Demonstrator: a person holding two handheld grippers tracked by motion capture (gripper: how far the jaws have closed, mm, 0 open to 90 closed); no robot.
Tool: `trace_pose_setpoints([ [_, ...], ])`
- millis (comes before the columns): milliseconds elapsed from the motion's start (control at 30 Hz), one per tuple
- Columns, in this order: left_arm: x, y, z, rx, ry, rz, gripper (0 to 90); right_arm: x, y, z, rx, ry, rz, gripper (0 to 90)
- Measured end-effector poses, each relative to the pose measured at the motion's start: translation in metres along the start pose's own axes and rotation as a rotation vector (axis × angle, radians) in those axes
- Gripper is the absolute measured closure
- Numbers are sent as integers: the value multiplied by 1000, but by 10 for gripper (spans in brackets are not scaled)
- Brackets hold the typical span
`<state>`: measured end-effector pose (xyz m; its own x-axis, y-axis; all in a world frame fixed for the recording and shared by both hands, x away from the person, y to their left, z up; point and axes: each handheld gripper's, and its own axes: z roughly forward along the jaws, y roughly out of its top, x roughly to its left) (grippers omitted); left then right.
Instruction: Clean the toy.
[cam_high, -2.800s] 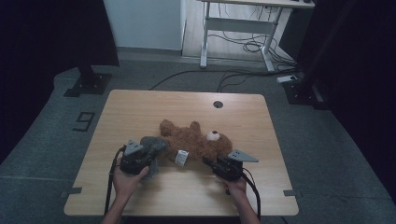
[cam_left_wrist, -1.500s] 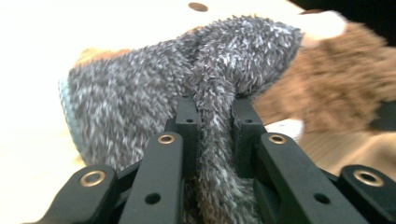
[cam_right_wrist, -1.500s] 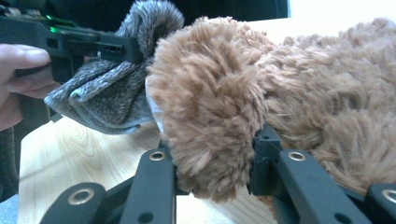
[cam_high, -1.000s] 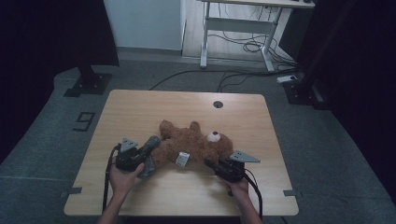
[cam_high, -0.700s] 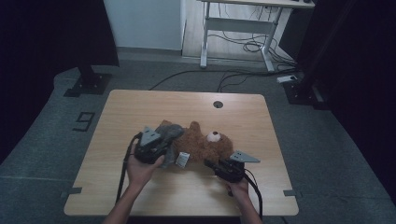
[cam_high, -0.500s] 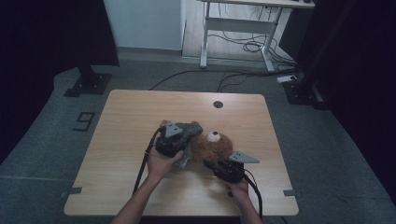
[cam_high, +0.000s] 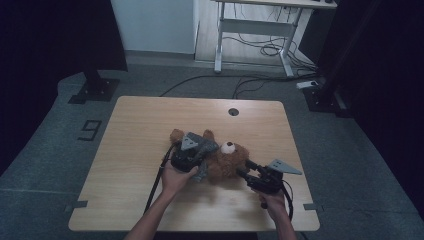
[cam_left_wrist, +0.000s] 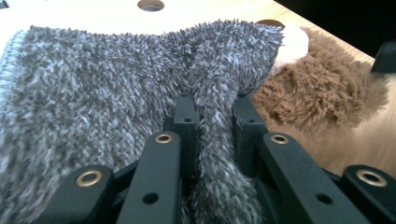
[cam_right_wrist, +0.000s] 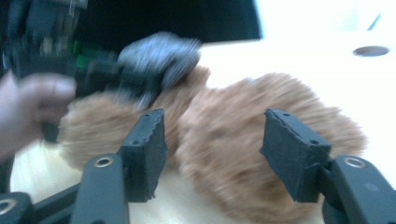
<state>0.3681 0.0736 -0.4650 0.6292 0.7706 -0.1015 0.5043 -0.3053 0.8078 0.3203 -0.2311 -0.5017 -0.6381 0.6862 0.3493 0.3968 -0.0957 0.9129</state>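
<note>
Right tongs (cam_high: 248, 173): nearest the person, jaws apart and just opened wider, with nothing pressed between the pads; in the right gripper view the bear's brown fur sits just past the tips.
Left tongs (cam_left_wrist: 212, 116): pinched tight on a fold of the grey cloth (cam_left_wrist: 93, 88), which spreads away from the jaws on the far side.
Bear (cam_high: 227, 161): brown plush lying on the tabletop between the two tongs, white muzzle on the far side, head close to the right tongs.
Cloth on bear: the grey cloth lies draped over the bear's body under the left tongs; one brown paw sticks out beyond it.
Tabletop (cam_high: 150, 125): pale wood, with a round hole (cam_high: 233, 111) well beyond both tongs.
</note>
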Motion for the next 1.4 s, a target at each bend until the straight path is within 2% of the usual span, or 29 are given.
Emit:
trace_pose_setpoints([
  [33,0,0,0,0,0,0,752,-4,1,-5,-27,-4,22,375],
  [100,0,-3,-1,-7,-5,-4,753,-10,4,-11,-39,-39,35,350],
  [167,-1,-4,-2,-7,-5,-4,754,-14,3,-12,-17,-73,33,318],
  [233,-1,-4,-2,-8,-4,-3,754,-15,1,-10,-7,-77,33,306],
  [267,-1,-5,-3,-8,-6,-4,755,-18,-3,-4,30,-85,33,283],
  [300,-1,-5,-3,-8,-6,-4,755,-18,-3,-4,30,-85,33,283],
  [333,-2,-6,-3,-7,-6,-6,755,-19,-8,4,66,-86,38,279],
  [400,-2,-6,-4,-5,-6,-2,755,-20,-10,8,81,-83,41,284],
  [500,-2,-6,-4,-3,-6,-1,755,-19,-14,18,118,-64,49,306],
  [533,-2,-6,-4,-4,-9,-4,756,-18,-16,22,136,-67,41,341],
  [600,-2,-6,-4,-4,-11,-5,755,-17,-17,24,154,-83,26,399],
  [667,-3,-6,-5,-6,-13,-8,755,-18,-17,23,170,-77,30,478],
  [733,-4,-3,-8,-5,-20,-7,756,-17,-17,23,180,-80,14,526],
  [867,-8,6,-14,-1,-17,10,763,-17,-16,24,188,-90,8,560],
  [900,-10,10,-15,-6,-15,17,765,-17,-15,25,184,-92,4,567],
  [933,-15,18,-18,-21,-32,26,765,-17,-15,25,183,-92,3,568],
  [1033,-23,24,-18,-29,-54,38,765,-17,-15,24,183,-91,5,568],
  [1100,-39,31,-10,-26,-100,62,764,-17,-15,24,180,-92,8,568],
  [1133,-39,31,-10,-26,-100,62,764,-17,-15,24,182,-91,9,568],
  [1200,-51,31,-3,-12,-134,80,764,-17,-15,24,182,-89,12,569],
  [1233,-57,30,1,-2,-151,93,764,-17,-15,24,180,-87,17,571],
  [1267,-67,25,10,29,-160,126,764,-17,-15,24,182,-83,23,574],
  [1400,-72,14,22,70,-175,120,765,-19,-15,23,186,-74,31,583],
])
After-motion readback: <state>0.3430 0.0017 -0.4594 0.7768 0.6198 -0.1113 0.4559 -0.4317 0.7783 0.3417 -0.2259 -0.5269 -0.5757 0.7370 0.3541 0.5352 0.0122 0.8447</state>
